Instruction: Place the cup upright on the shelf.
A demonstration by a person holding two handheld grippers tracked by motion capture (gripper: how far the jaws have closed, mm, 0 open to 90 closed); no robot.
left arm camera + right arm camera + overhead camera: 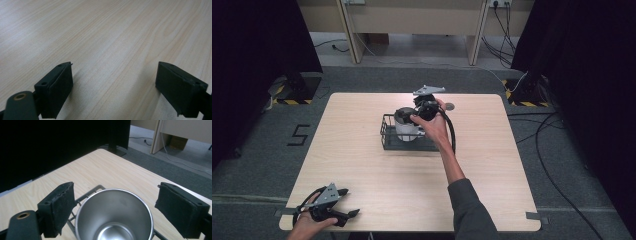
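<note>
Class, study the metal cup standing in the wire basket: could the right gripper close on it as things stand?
Probably yes. The right gripper has its jaws open wide on either side of the steel cup, which stands upright in the black wire basket. Nothing lies between jaws and cup, and its rim looks higher than the basket's wall.

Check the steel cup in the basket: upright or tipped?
Upright. The steel cup stands mouth-up in the wire basket; the right gripper view looks down at its empty bottom.

Light wooden table (362,150); black wire basket (388,135), small grey disc (449,106)
</note>
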